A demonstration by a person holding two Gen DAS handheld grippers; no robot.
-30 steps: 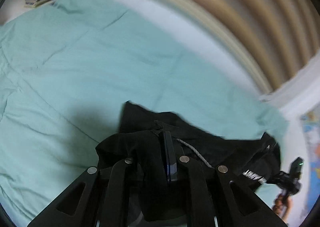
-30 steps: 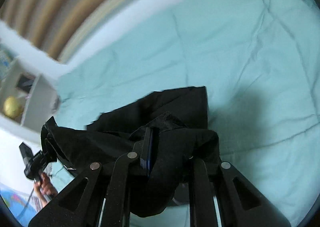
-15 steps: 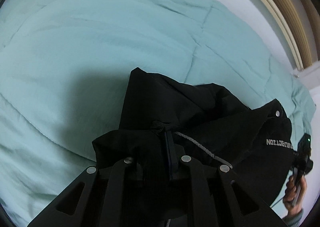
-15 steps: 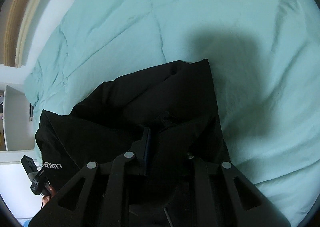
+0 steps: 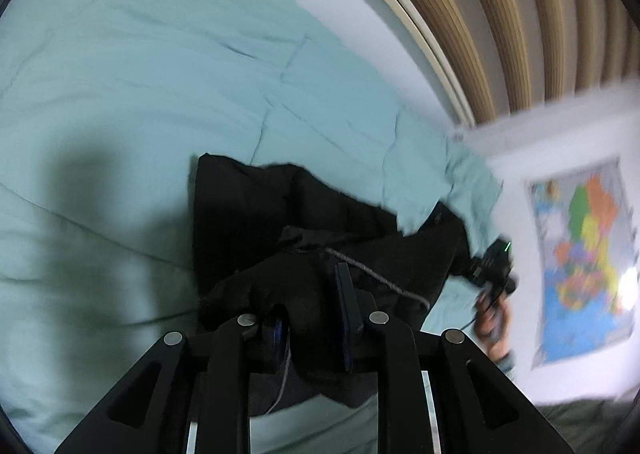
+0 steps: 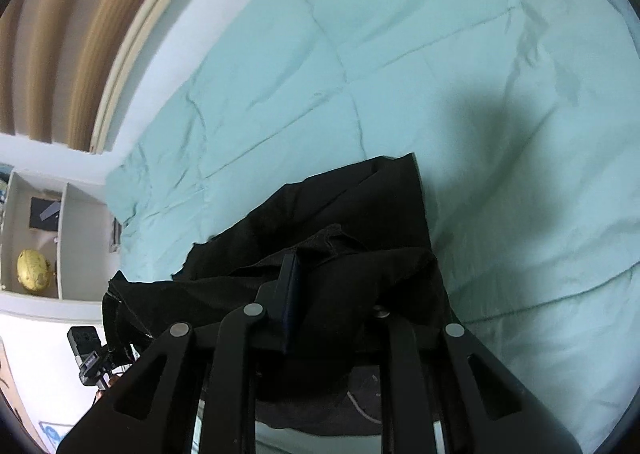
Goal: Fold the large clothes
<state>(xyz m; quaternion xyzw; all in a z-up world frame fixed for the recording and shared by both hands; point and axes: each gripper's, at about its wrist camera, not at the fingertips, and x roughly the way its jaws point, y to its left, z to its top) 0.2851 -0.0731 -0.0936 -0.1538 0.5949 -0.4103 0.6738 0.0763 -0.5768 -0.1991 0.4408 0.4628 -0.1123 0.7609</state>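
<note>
A large black garment (image 5: 256, 221) with a grey drawstring (image 5: 372, 274) hangs over the teal bedspread (image 5: 160, 93). My left gripper (image 5: 312, 306) has its fingers parted, with a fold of the black cloth bunched between them. My right gripper (image 6: 332, 286) is shut on another part of the same garment (image 6: 352, 205); cloth drapes over and hides its right finger. The garment stretches between the two grippers, its far end resting on the bed. The other gripper shows at the edge of each view, in the left wrist view (image 5: 492, 266) and in the right wrist view (image 6: 88, 350).
A striped brown headboard or wall panel (image 5: 500, 13) runs behind the bed. A coloured map (image 5: 588, 262) hangs on the white wall. A white shelf (image 6: 60, 238) holds a yellow round object (image 6: 34, 270). The bedspread (image 6: 440, 53) spreads wide to the right.
Both grippers have tilted up from looking down at the bed, so headboard and wall show again. The left gripper's fingers have spread apart around the cloth. The garment has shifted on the bed.
</note>
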